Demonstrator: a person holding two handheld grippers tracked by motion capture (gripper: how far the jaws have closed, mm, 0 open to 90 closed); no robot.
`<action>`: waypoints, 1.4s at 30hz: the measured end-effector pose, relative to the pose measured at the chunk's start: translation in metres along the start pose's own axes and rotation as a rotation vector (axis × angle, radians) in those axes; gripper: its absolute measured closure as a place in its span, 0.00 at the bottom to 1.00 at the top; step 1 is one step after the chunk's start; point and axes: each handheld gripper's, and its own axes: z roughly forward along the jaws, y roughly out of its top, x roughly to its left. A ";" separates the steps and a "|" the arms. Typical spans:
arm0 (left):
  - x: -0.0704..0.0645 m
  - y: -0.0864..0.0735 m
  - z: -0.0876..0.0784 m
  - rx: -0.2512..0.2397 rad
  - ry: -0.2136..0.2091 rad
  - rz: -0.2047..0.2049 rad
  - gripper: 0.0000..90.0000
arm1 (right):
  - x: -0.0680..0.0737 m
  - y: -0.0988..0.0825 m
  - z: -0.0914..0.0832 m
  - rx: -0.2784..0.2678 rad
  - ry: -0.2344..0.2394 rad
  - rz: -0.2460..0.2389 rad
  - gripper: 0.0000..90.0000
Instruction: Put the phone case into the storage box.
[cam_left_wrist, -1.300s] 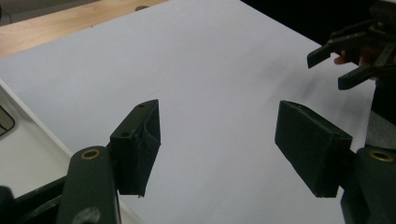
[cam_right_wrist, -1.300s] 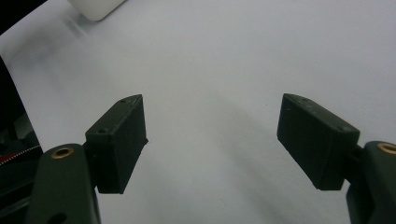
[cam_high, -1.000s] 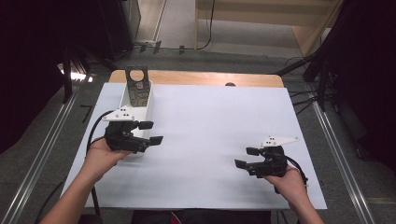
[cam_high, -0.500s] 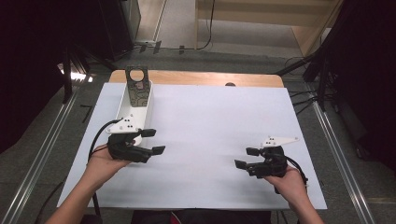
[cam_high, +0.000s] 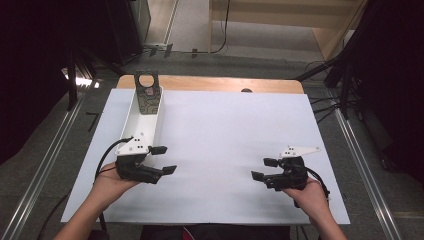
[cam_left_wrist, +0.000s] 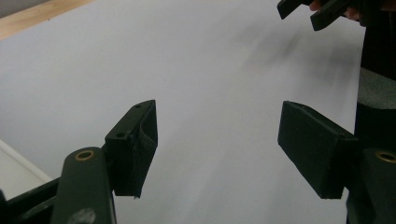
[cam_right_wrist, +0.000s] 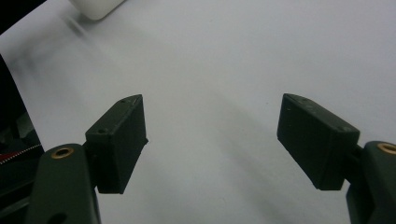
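A long white tray (cam_high: 132, 116) lies at the left of the white sheet (cam_high: 225, 125), and a dark metal bracket (cam_high: 148, 96) with a round hole stands at its far end. My left gripper (cam_high: 164, 160) hovers at the tray's near end, open, nothing between its jaws. In the left gripper view the left gripper (cam_left_wrist: 217, 135) faces bare sheet, with the tray's edge (cam_left_wrist: 14, 172) at lower left. My right gripper (cam_high: 263, 168) is open over the sheet at the near right, pointing left. The right gripper (cam_right_wrist: 212, 135) holds nothing in the right gripper view; the tray's corner (cam_right_wrist: 95, 7) lies far off.
The sheet covers a wooden table (cam_high: 210, 83) whose far edge stays bare. Metal rails (cam_high: 45, 165) run along the floor on both sides. The other gripper (cam_left_wrist: 313, 11) appears at the top right of the left gripper view.
My left gripper has drawn back along the tray toward the person's side. The right gripper has stayed where it was.
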 end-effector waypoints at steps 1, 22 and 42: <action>-0.001 -0.001 0.000 -0.001 0.002 -0.002 0.32 | 0.000 0.000 0.000 -0.001 0.001 0.000 0.26; -0.005 -0.025 0.008 0.064 -0.009 0.004 0.32 | 0.000 0.000 -0.001 -0.008 0.002 -0.005 0.26; 0.000 -0.037 0.012 0.112 -0.022 0.003 0.32 | 0.000 0.000 -0.001 -0.011 0.002 -0.008 0.26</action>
